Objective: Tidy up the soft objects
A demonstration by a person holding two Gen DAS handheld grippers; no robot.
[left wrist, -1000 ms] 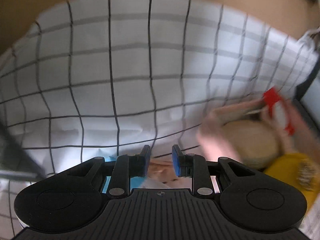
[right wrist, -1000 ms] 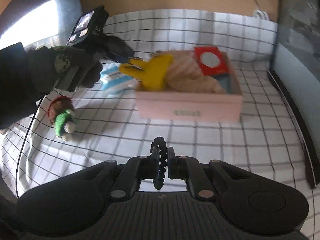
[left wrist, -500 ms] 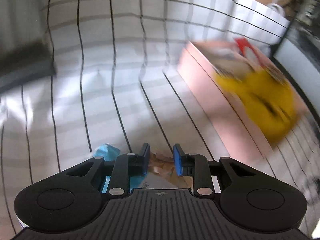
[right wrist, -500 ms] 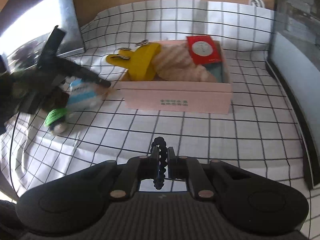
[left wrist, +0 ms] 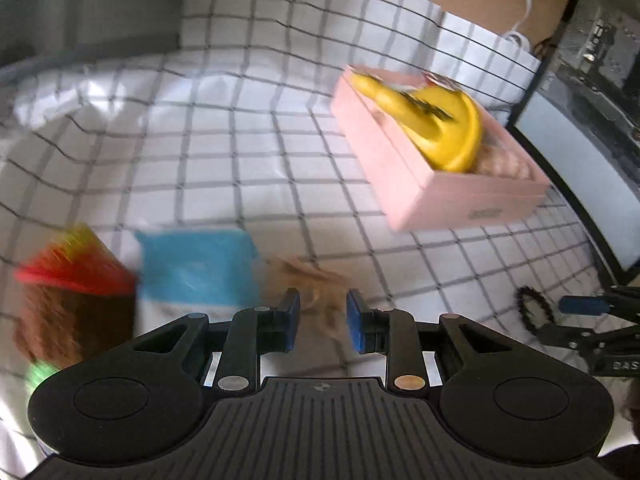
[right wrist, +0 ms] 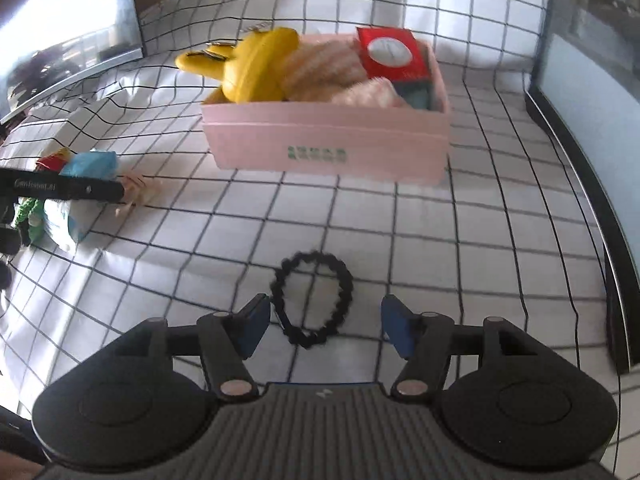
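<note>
Spread wide, my right gripper (right wrist: pixel 323 322) hovers over the black beaded hair tie (right wrist: pixel 311 298) lying loose on the grid-checked cloth (right wrist: pixel 400 240), while my left gripper (left wrist: pixel 322 316) straddles a blurred tan soft thing (left wrist: pixel 316 284), jaws narrowly parted

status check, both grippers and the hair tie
Right gripper open, hair tie flat on cloth between fingers. Left gripper partly open around tan toy. Pink box ahead, path clear.
</note>
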